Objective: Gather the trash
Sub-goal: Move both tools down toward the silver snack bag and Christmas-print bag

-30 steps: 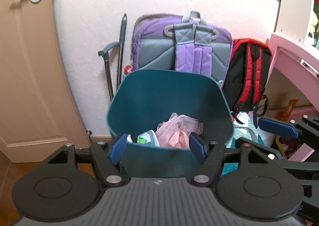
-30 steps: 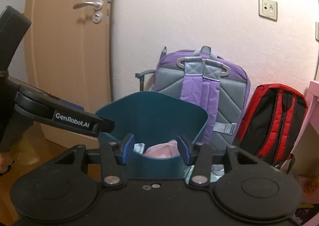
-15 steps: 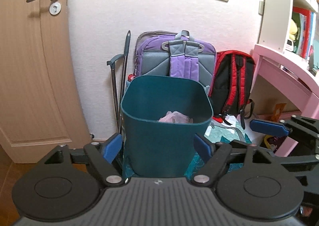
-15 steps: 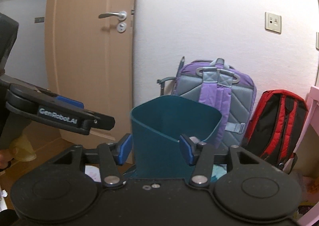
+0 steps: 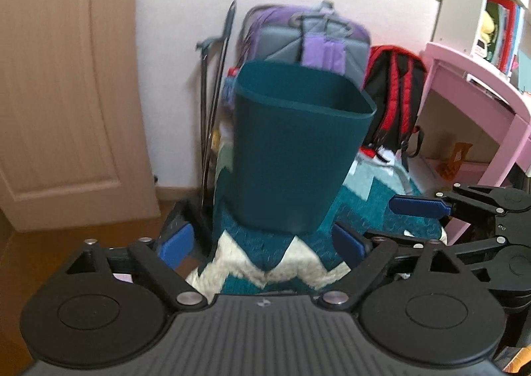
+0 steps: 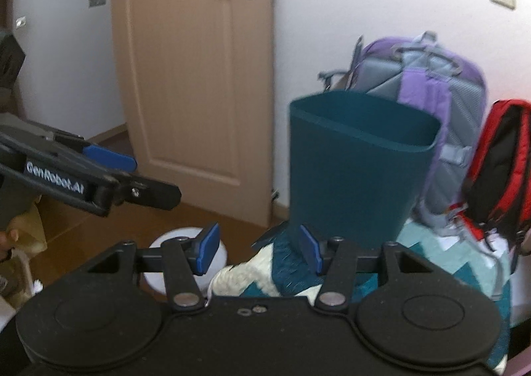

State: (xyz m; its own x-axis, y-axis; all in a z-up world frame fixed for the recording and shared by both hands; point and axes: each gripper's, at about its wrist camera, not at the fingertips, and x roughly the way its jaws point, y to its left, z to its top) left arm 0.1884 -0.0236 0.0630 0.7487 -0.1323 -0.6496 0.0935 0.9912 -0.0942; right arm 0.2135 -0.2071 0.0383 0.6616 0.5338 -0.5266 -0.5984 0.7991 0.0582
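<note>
A dark teal trash bin (image 5: 295, 150) stands upright on a teal and white zigzag rug (image 5: 262, 263) by the wall; it also shows in the right wrist view (image 6: 355, 170). Its contents are hidden from this low angle. My left gripper (image 5: 262, 246) is open and empty, low over the rug in front of the bin. My right gripper (image 6: 259, 251) is open and empty, in front of the bin and to its left. Each gripper shows in the other's view: the right one in the left wrist view (image 5: 421, 206), the left one in the right wrist view (image 6: 109, 157).
A purple and grey backpack (image 5: 315, 40) and a red and black backpack (image 5: 395, 94) lean on the wall behind the bin. A wooden door (image 5: 59, 77) is at left, a pink desk (image 5: 481, 104) at right. A white round object (image 6: 186, 240) lies on the wooden floor.
Both grippers have pulled back from the bin and dropped lower. The pink trash inside it, visible a second ago, is hidden now. The rug has come into view.
</note>
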